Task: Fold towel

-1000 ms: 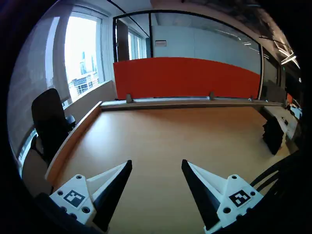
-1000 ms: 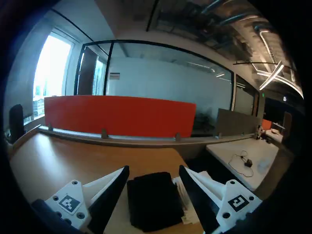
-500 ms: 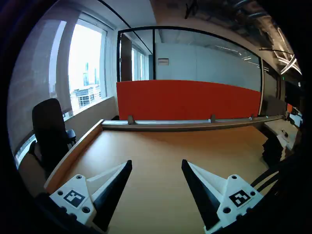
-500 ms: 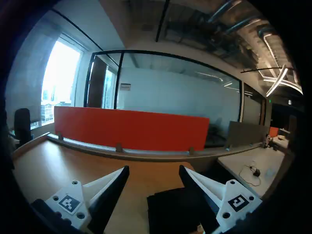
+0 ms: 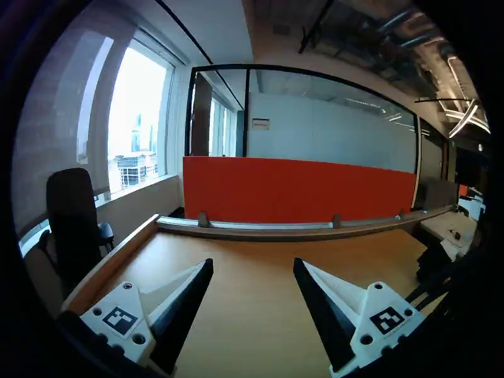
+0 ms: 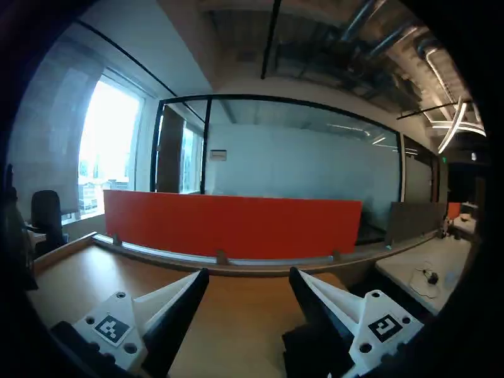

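A black folded towel [image 6: 301,348] lies on the wooden desk [image 6: 239,315], low in the right gripper view and partly hidden behind that gripper's right-hand finger. My right gripper [image 6: 248,271] is open, held above the desk with nothing between its fingers. In the left gripper view the dark towel [image 5: 433,259] is a small shape at the desk's far right edge. My left gripper [image 5: 252,261] is open too, over bare wood [image 5: 252,296], well apart from the towel.
An orange divider panel [image 5: 296,189] on a grey rail closes the desk's far side. A black office chair [image 5: 72,220] stands at the left by the window. A white desk [image 6: 428,271] with a small cable lies to the right.
Both views have tilted upward, so more ceiling and less desk show. In the right gripper view the black towel slid from between the fingers down to the lower right.
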Demonstrator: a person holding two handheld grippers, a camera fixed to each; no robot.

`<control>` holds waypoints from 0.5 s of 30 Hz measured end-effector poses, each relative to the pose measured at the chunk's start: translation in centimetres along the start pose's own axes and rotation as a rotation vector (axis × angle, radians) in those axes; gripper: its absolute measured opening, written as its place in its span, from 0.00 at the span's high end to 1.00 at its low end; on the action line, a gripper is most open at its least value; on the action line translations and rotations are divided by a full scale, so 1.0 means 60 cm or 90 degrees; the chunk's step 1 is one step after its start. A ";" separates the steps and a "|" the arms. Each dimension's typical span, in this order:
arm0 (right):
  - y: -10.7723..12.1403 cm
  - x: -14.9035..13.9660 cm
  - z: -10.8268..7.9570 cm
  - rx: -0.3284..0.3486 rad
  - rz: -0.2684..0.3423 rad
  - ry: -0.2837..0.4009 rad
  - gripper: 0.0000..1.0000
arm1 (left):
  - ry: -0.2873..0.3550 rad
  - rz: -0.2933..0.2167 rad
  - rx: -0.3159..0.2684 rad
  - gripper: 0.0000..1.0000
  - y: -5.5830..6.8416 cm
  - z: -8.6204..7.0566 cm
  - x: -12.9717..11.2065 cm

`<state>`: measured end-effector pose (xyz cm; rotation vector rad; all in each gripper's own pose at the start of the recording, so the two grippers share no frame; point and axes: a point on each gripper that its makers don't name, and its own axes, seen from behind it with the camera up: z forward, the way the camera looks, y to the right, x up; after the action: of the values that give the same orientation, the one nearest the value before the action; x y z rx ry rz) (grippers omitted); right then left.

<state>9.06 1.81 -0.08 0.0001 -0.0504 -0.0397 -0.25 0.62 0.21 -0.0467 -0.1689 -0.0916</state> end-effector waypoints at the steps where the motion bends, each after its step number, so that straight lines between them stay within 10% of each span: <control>1: -0.009 0.001 0.002 0.004 0.001 0.000 0.01 | 0.002 -0.002 -0.003 0.06 0.002 0.000 0.002; 15: -0.075 0.009 0.018 0.031 0.004 -0.004 0.01 | 0.052 -0.010 -0.015 0.06 0.014 0.002 0.046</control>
<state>9.38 -2.70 1.01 0.0491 -0.0575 -0.0317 2.53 1.23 0.79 -0.0657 -0.0868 -0.1118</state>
